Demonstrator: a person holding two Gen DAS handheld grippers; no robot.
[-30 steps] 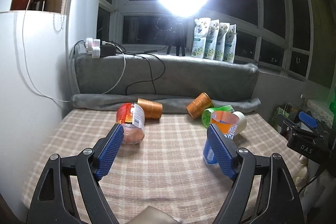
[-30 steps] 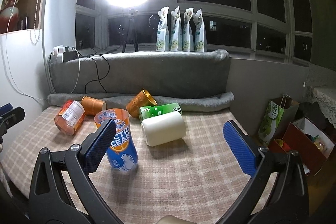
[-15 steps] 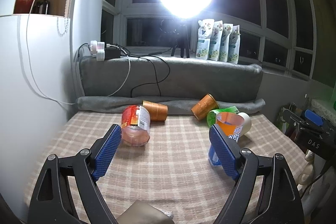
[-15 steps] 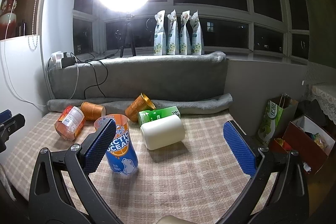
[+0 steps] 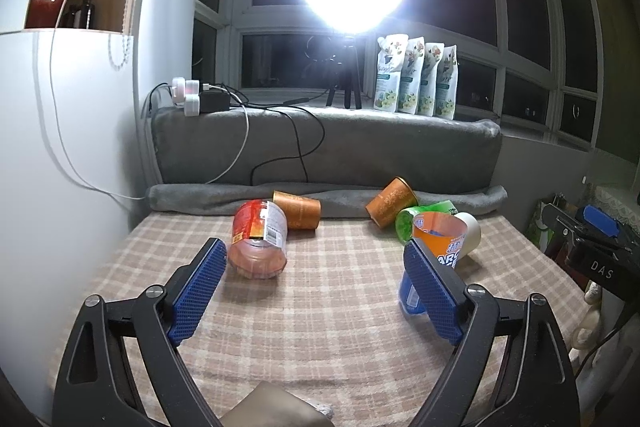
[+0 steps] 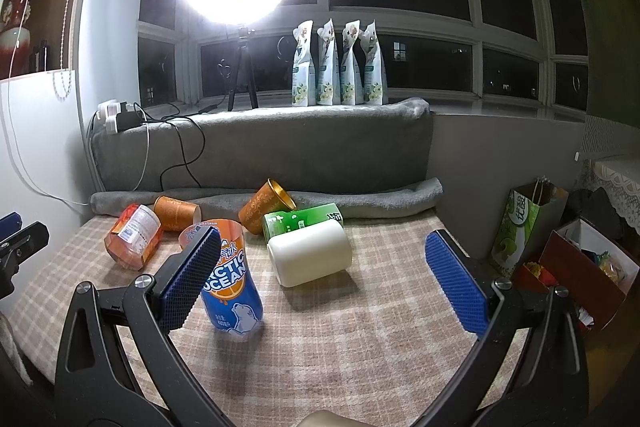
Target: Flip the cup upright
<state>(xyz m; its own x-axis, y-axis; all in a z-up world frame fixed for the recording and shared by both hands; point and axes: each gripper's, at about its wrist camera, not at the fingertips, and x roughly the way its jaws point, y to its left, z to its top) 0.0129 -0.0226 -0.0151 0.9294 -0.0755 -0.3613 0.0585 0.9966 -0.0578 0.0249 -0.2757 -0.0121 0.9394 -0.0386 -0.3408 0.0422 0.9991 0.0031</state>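
Note:
A blue and orange "Arctic Ocean" cup [image 6: 232, 287] stands upright on the checked cloth; in the left wrist view it [image 5: 438, 239] shows behind my right-hand finger. Several cups lie on their sides: a white cup [image 6: 310, 257], a green one [image 6: 300, 221], two orange-brown ones [image 6: 264, 205] [image 6: 176, 213] and a red-labelled clear cup [image 5: 260, 239] [image 6: 134, 237]. My left gripper [image 5: 314, 287] is open and empty, back from the red-labelled cup. My right gripper [image 6: 320, 279] is open and empty, back from the white cup.
A grey cushion and rolled blanket [image 5: 320, 163] close the back of the table [image 5: 332, 307]. Cables and a power strip [image 5: 200, 99] lie on the cushion's left. A white wall [image 5: 60, 147] stands on the left. Bags and boxes [image 6: 560, 239] sit beyond the right edge.
Both grippers have drawn back and up a little, still open. The cups have not moved.

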